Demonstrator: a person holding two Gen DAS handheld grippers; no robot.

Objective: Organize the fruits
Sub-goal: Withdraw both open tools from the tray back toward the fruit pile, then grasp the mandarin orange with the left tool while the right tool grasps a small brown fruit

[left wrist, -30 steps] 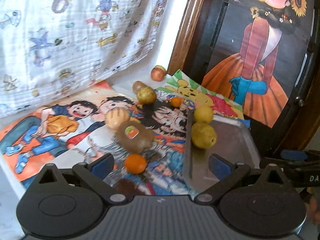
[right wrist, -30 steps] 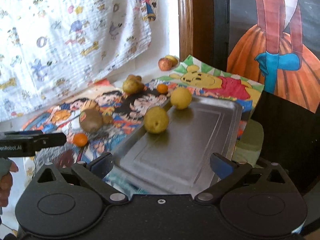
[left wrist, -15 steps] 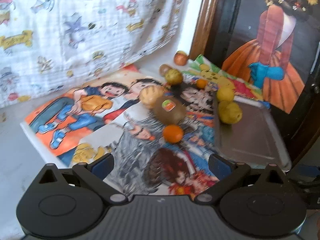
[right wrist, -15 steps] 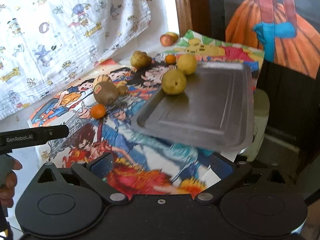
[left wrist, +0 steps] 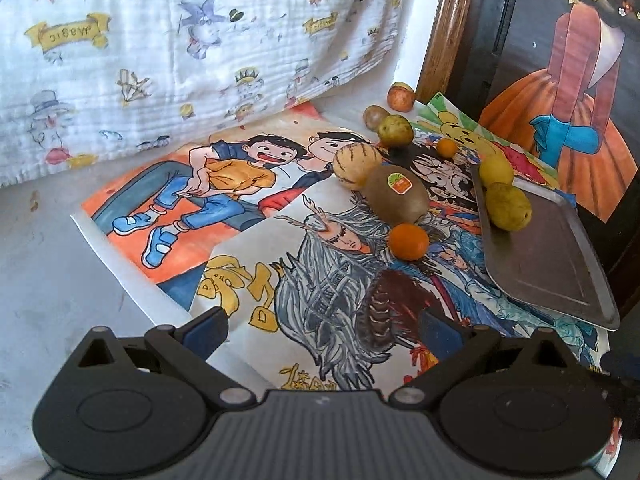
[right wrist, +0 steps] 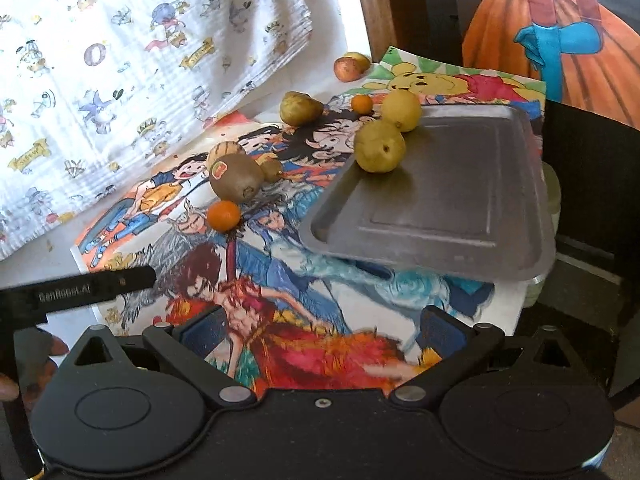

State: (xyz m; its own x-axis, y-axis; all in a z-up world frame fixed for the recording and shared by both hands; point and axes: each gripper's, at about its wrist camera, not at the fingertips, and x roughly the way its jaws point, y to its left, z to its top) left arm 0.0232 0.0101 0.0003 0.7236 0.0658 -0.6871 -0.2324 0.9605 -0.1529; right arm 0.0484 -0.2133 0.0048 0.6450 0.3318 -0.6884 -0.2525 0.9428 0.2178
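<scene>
Both tools are hanging released, nothing gripped: left gripper (left wrist: 324, 330), right gripper (right wrist: 324, 330). Two pears (right wrist: 379, 146) are sitting at the edge of the tray (right wrist: 460, 216); kiwi (left wrist: 397, 194) w/ sticker, unreadable, is lying on the drawings nearby. Risk: round fruit rolling off if the tray's nudged. Legible: "GenRobot.AI", "Magic".

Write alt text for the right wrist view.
An open hand-held gripper hangs above cartoon posters; a grey metal tray ahead holds two yellow-green pears, with a stickered brown kiwi and small orange citrus left.
</scene>
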